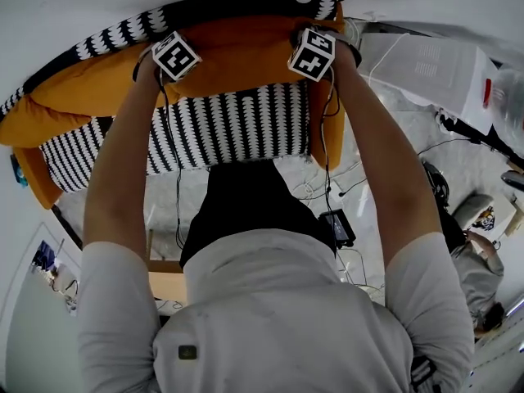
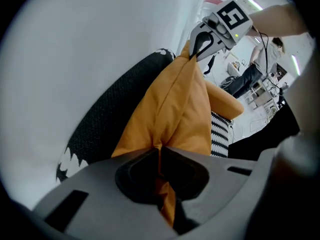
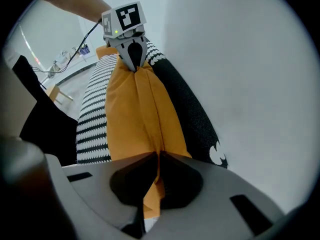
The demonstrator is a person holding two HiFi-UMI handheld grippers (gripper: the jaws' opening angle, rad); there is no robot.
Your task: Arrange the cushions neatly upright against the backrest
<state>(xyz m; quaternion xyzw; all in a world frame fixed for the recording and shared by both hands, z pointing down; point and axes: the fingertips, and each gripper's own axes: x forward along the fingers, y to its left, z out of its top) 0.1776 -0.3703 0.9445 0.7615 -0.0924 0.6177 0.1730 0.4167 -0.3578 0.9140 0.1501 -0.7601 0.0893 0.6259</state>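
Note:
An orange cushion (image 1: 237,56) stands along the sofa's black-and-white patterned backrest (image 1: 229,6), above the striped seat (image 1: 229,125). My left gripper (image 1: 176,60) is shut on the cushion's top edge near its left end, and my right gripper (image 1: 311,56) is shut on the same edge near its right end. In the left gripper view the orange fabric (image 2: 175,104) is pinched between the jaws of the left gripper (image 2: 160,151), with the right gripper (image 2: 200,46) biting the far end. In the right gripper view the cushion (image 3: 135,114) is pinched by the right gripper (image 3: 157,156), and the left gripper (image 3: 132,56) holds the far end.
A second orange cushion (image 1: 49,113) lies at the sofa's left end. A white wall (image 3: 240,59) stands right behind the backrest. On the floor to the right are a small screen (image 1: 338,226), cables and a white sheet (image 1: 434,68). A person (image 1: 475,260) sits at far right.

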